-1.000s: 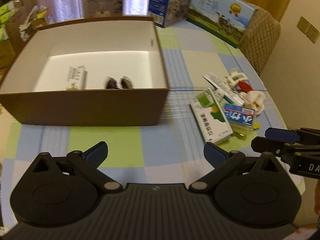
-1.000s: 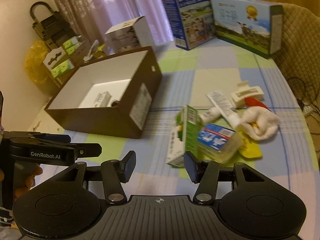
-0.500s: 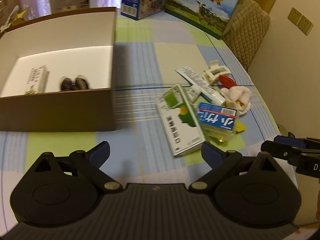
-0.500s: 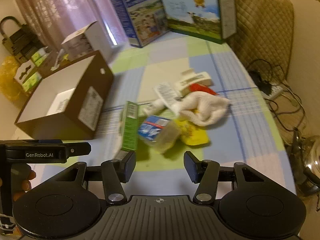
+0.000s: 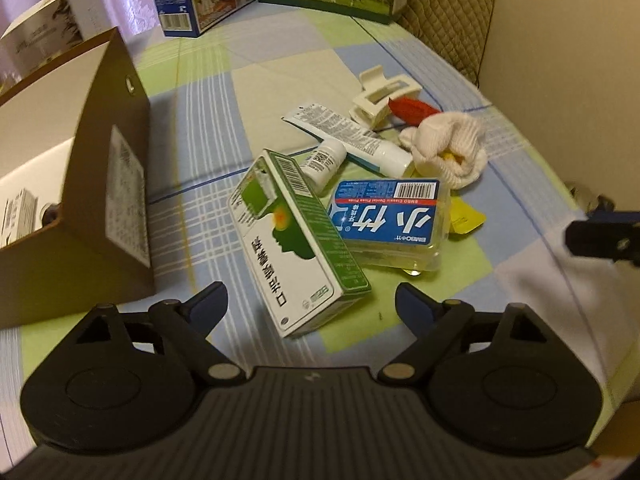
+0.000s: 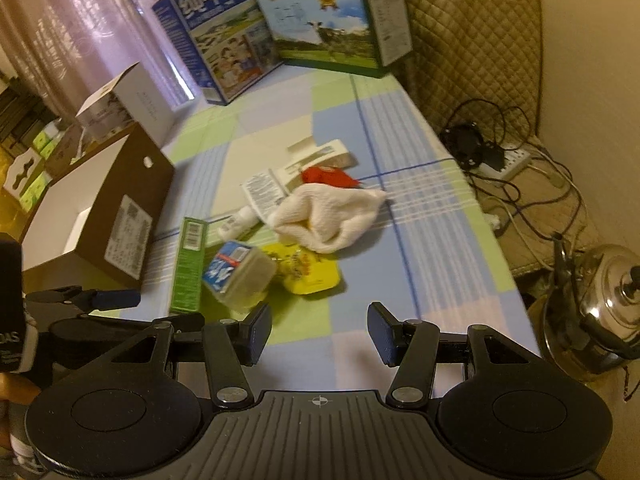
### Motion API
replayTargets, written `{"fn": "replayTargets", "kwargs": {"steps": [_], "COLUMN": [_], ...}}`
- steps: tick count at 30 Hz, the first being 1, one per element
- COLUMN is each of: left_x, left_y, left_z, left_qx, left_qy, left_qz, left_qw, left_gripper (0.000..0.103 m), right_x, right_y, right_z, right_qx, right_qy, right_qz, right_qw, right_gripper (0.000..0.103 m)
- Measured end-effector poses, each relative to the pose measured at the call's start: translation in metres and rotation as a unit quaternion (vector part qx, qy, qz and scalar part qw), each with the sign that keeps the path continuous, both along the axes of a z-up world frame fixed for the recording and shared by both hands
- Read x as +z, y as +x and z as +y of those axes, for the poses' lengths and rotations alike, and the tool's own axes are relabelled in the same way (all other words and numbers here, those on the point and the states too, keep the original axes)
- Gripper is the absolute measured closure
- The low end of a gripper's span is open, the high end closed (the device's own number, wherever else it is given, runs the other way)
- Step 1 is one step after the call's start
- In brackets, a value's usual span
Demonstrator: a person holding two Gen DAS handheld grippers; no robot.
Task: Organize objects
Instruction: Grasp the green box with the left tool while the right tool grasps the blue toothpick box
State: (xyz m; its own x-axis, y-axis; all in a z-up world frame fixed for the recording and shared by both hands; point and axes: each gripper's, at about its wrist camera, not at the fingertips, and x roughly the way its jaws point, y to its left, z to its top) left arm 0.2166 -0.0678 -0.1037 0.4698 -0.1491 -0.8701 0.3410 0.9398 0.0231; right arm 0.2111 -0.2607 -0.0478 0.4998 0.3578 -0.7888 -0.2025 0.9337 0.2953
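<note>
While the pile of small household things waits in the middle of the checked blue-and-green tablecloth (image 5: 208, 92), I hold my left tool (image 5: 311, 307) spread wide just short of the green-and-white medicine carton (image 5: 294, 240), which lies flat and nearest its fingers. Touching that carton's right side is a clear plastic box with a blue label (image 5: 390, 220), resting over a yellow packet (image 5: 466, 218). Behind them lie a small white bottle (image 5: 322, 162) on its side, a white printed tube (image 5: 344, 136), a rolled white sock (image 5: 448, 150), a red object (image 5: 412, 109) and a cream hair claw clip (image 5: 382, 94), all crowded together and partly overlapping. My right tool (image 6: 319, 334) hangs over bare cloth near the table's front edge, its jaws also well apart and gripping nothing; the yellow packet (image 6: 306, 270) and the clear box (image 6: 240, 274) sit just beyond its left finger. To the left of the pile stands the open brown cardboard box with a white interior (image 5: 116, 184), a white label on its near end, with a small carton visible inside at the frame's edge. At the far end of the table stand two printed milk cartons, one blue (image 6: 218, 40) and one showing a cow on grass (image 6: 332, 28), with a white box (image 6: 128, 106) near the curtain. Beyond the table's right edge, a steel kettle (image 6: 608, 292) and a tangle of cables with a power strip (image 6: 512, 160) lie on the floor.
</note>
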Motion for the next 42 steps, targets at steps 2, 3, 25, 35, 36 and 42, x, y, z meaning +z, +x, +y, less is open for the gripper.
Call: {"fn": "replayTargets", "kwargs": {"steps": [2,3,25,35,36,42], "left_x": [-0.005,-0.008,0.005,0.000,-0.002,-0.012], "left_y": [0.003,0.005,0.001,0.047,0.051,0.062], "left_z": [-0.005,-0.006,0.055,0.036,0.033,0.027], "left_qx": [0.000,0.002,0.067,0.043,0.042,0.042], "left_qy": [0.012,0.018,-0.061,-0.014,-0.008,0.005], "left_qz": [-0.002,-0.004,0.003,0.006,0.008,0.011], "left_qw": [0.9999,0.9998,0.9959,0.9989,0.9990,0.9990], "left_gripper": [0.018,0.021,0.072,0.060,0.060,0.076], "right_x": [-0.002,-0.003,-0.013,-0.014,-0.014,-0.011], "right_y": [0.001,0.002,0.016,0.011,0.011,0.010], "right_z": [-0.007,-0.009,-0.010,-0.014,-0.014,-0.012], "right_qx": [-0.006,-0.009,0.007,-0.002,-0.002,0.018], "right_qy": [0.000,0.001,0.004,0.005,0.006,0.024], "right_qz": [0.003,0.005,0.014,0.017,0.015,-0.003], "right_qw": [1.000,1.000,1.000,1.000,1.000,1.000], "right_gripper": [0.053,0.052,0.053,0.053,0.053,0.052]}}
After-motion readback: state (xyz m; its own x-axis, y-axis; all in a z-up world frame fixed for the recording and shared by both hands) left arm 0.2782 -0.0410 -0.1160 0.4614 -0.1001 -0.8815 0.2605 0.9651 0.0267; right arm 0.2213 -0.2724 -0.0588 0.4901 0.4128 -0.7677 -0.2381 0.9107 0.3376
